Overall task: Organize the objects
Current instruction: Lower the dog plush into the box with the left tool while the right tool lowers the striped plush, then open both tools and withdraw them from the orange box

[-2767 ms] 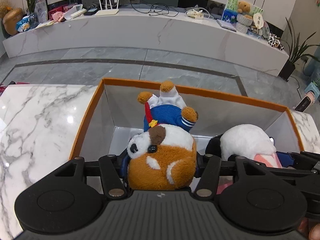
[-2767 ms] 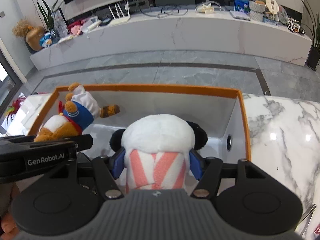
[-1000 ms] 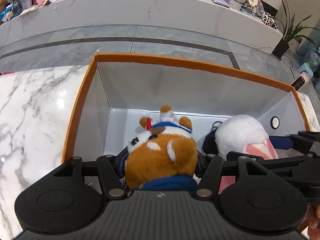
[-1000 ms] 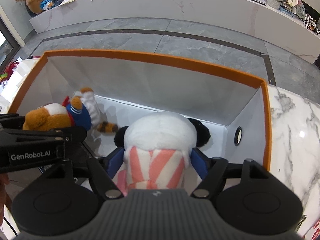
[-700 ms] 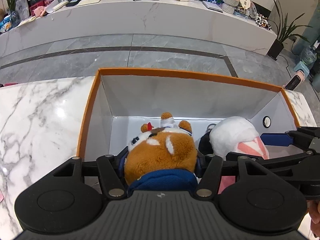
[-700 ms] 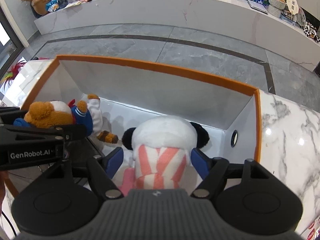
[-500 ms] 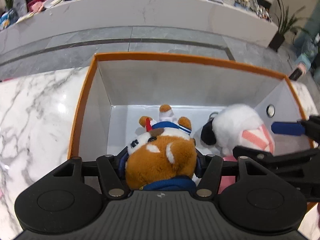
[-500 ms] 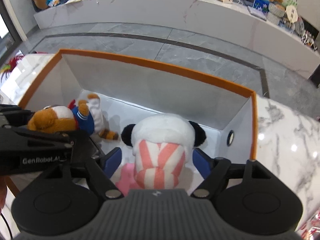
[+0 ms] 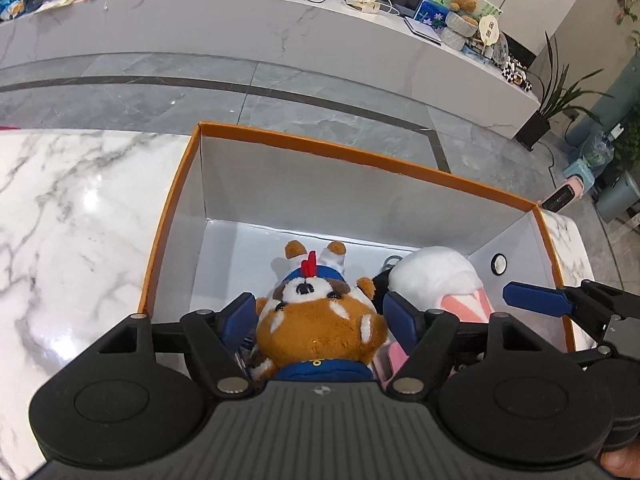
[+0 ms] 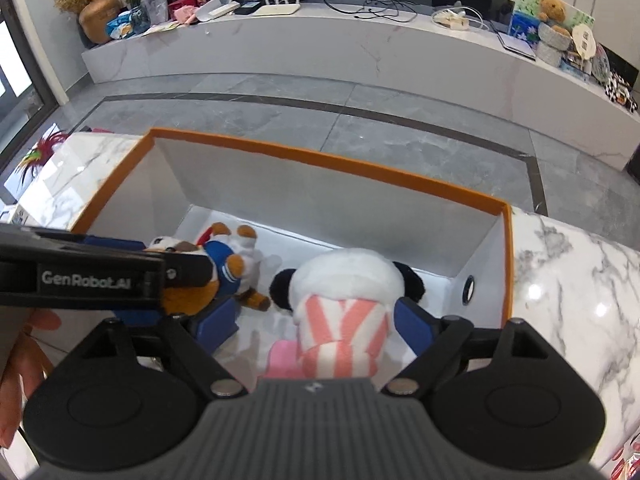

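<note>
Jaws on both grippers are opening. The left gripper tilts steeply down with the brown dog plush lying between its blue pads, small gaps showing on either side. The right gripper tilts down likewise, its pads clear of the white panda plush between them. Both toys lie side by side on the floor of the orange-rimmed white box, which sits on the marble table.

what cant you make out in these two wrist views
- Panda plush: face hidden in both views; it faces away.
- Dog plush: lower body hidden in the left wrist view by the left claw housing.
- Box: near wall hidden in both views by the claws.
- Shelf clutter: too small.
</note>
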Motion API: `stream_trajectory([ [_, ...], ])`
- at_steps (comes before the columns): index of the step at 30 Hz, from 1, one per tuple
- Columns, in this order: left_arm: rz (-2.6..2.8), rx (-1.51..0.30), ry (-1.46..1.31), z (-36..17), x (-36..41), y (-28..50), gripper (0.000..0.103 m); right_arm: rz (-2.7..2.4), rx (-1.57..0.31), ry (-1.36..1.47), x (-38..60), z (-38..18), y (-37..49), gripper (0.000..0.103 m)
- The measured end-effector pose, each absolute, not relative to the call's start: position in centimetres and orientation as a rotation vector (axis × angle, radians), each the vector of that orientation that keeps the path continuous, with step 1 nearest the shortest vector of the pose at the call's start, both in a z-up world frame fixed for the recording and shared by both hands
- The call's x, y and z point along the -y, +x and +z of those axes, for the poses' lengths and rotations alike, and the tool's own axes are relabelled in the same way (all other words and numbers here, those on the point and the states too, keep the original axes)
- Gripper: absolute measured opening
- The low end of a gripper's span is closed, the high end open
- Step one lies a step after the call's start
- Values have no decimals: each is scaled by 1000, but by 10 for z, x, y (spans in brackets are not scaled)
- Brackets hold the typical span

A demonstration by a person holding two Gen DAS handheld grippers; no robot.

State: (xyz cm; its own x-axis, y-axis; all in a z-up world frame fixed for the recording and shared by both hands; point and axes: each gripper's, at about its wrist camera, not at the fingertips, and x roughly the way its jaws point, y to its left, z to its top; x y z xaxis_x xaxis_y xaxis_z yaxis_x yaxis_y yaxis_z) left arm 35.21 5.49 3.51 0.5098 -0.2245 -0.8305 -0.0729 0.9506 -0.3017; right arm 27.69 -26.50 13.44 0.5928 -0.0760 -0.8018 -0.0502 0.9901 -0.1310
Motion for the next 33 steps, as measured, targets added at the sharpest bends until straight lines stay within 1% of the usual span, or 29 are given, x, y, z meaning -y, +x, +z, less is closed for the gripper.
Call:
stream_trajectory([
  [8,-98,-987,-301,63,-61,332,83,15,-879,-127,259,148,250,88],
  [9,-98,-983,-286,68,-61,329,83,12,-858,-117,258,152,243,90],
  [10,-96,-981,-265,74,-59,325,83,12,-838,-109,256,157,235,93],
  [11,-89,-980,-237,79,-57,319,83,16,-814,-103,254,160,226,94],
  [15,-47,-961,-148,103,-53,290,83,32,-741,-93,246,171,186,95],
  [21,-38,-905,-99,131,-53,225,85,41,-647,-66,245,174,111,98],
  [27,-45,-904,-146,116,-49,158,86,56,-633,-70,250,152,55,98],
  [33,-29,-925,-128,70,-38,110,86,117,-640,-61,255,115,27,99],
])
